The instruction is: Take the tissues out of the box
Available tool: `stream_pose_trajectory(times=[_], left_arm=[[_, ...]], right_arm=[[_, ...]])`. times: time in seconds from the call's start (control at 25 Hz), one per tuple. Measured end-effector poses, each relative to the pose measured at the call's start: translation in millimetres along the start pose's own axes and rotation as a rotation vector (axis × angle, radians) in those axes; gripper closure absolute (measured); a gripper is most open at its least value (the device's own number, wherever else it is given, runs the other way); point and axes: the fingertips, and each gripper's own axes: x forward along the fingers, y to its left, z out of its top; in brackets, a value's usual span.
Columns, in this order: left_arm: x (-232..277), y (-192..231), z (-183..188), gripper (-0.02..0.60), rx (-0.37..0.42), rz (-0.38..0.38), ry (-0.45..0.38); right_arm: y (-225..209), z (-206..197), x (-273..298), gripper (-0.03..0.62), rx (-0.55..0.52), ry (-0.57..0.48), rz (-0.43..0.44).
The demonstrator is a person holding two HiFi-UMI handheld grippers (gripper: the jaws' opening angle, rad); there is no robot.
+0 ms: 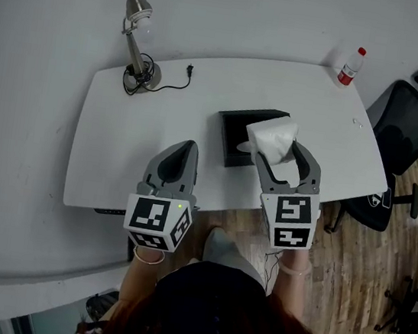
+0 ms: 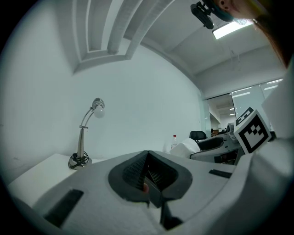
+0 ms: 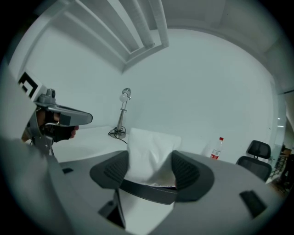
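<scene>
A black tissue box (image 1: 237, 134) lies on the white table (image 1: 118, 157), right of its middle. A bundle of white tissues (image 1: 272, 138) stands up over the box's right part, and my right gripper (image 1: 279, 152) is shut on it, one pad on each side. In the right gripper view the tissues (image 3: 151, 151) rise between the two ribbed pads (image 3: 186, 170). My left gripper (image 1: 181, 152) hangs over the table's near edge, left of the box; it is shut and holds nothing (image 2: 149, 173).
A desk lamp (image 1: 138, 37) with its cable stands at the table's far left. A red-capped bottle (image 1: 351, 67) stands at the far right corner. A black office chair (image 1: 401, 143) sits on the wooden floor right of the table.
</scene>
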Motion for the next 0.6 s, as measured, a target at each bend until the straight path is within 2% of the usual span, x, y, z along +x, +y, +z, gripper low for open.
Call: stream_pose_trajectory(times=[0.6], left_arm=[[-49,-24,5,0.561,0.014,0.012,-0.020]], right_arm=[[16,10,-57,0.284,-0.017,-0.098,-0.018]])
